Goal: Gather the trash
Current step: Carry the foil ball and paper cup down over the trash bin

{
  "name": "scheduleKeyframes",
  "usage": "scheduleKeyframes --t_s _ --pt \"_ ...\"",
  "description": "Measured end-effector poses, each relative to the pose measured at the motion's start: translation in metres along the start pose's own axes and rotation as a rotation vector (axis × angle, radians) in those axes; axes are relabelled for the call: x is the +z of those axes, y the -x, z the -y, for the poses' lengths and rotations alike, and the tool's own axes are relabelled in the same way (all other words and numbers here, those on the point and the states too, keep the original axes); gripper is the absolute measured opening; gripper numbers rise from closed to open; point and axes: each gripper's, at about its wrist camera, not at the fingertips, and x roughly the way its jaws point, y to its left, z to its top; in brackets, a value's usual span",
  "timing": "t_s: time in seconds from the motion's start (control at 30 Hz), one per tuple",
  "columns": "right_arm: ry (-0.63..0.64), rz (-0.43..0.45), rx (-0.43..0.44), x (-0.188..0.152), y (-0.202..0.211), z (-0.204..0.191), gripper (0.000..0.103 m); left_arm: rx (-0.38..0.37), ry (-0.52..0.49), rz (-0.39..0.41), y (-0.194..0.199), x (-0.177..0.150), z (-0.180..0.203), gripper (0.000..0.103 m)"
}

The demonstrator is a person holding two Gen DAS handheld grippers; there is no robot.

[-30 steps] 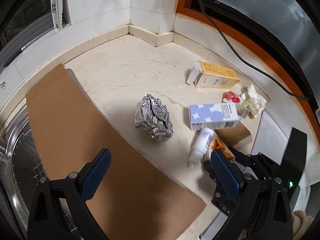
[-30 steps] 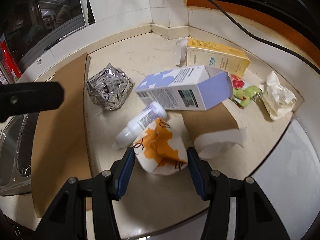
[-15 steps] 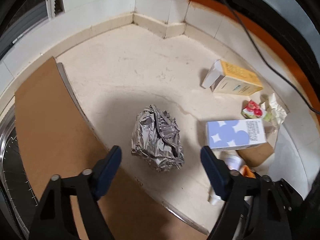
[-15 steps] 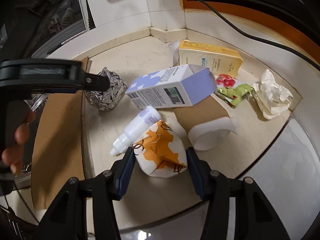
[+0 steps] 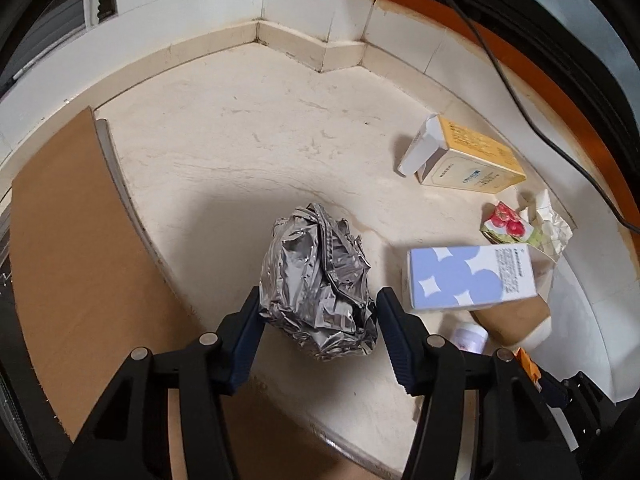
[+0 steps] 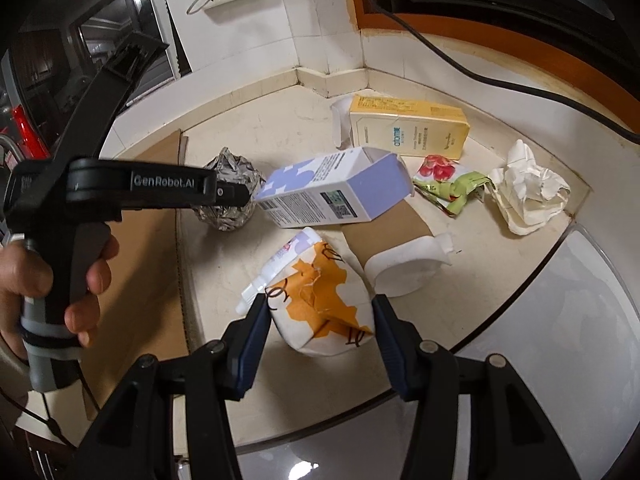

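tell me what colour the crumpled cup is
White with orange patches, on the crumpled cup; clearest in the right wrist view.
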Motion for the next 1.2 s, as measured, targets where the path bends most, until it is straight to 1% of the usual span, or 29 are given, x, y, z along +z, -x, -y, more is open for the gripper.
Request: scheduleKeyframes --t_s 0.13,0.3,0.4,0.57,0.73,0.97,1.2 --pt "-0.016 0.018 -0.006 -0.001 0.011 -0.002 0.051 -0.013 -0.010 0.030 0.024 -0.013 0.003 0.054" --pt "-0.036 0.048 -0.025 -0.006 0.031 -0.009 0.051 -0.047 -0.050 0.069 0.064 -0.037 0.009 0.054" --pt "-0.062 0.063 -0.039 -0.011 0.043 -0.013 0.051 -0.080 -0.072 0.090 0.090 -0.055 0.009 0.054" --pt "-0.111 0.082 -0.064 -0.022 0.064 -0.022 0.051 -0.142 -0.102 0.100 0.130 -0.087 0.007 0.054" --pt "-0.154 0.110 -0.059 -0.036 0.094 -0.037 0.051 -0.189 -0.127 0.110 0.169 -0.119 -0.001 0.054" --pt "-0.190 0.156 -0.068 -0.064 0.144 -0.067 0.051 -0.213 -0.187 0.128 0.215 -0.166 -0.018 0.054" --pt "-0.238 0.170 -0.088 -0.110 0.185 -0.104 0.051 -0.261 -0.240 0.121 0.251 -0.212 -0.035 0.054"
